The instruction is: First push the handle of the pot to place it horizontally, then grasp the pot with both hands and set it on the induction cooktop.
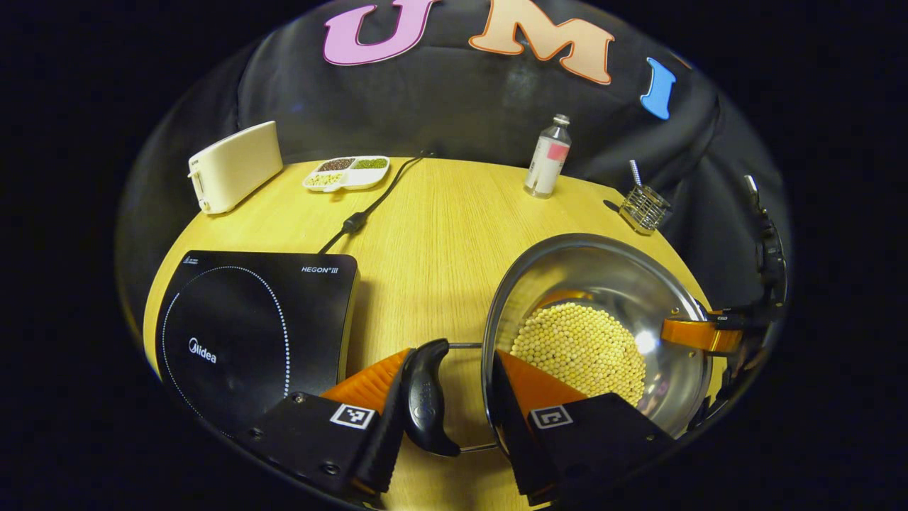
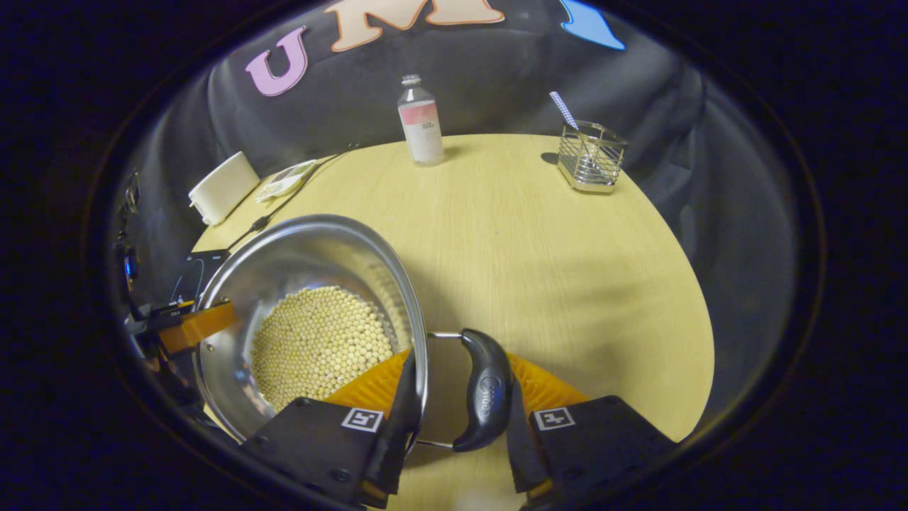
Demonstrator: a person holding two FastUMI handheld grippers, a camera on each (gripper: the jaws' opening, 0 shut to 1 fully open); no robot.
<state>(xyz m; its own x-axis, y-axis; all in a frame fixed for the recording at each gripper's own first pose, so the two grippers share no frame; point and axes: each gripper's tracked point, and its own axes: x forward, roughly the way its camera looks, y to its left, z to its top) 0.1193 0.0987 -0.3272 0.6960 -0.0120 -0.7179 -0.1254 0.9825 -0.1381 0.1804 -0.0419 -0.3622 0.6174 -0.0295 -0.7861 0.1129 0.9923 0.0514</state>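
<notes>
Now both pot handles lie flat, so pushing looks done. The left tongs point(image 1: 454, 397) straddle one black handle point(image 1: 425, 397) and the rim without pressing; the right tongs point(image 2: 454, 404) likewise bracket the other handle point(image 2: 486, 390). The steel pot point(image 1: 603, 284), holding pale beans point(image 1: 578, 348), sits lower right on the counter point(image 1: 440, 234); lifting onto the cooktop point(image 1: 248, 326), lower left, remains.

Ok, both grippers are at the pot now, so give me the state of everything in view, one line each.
Pot: upright on the table, off the cooktop, holding yellow beans.
Left gripper: open around the pot's black handle and rim.
Right gripper: open around the other black handle and rim.
Induction cooktop: bare top, cord attached.
Bottle: upright, capped.
Wire holder: upright, one utensil inside.
Divided dish: compartments filled.
</notes>
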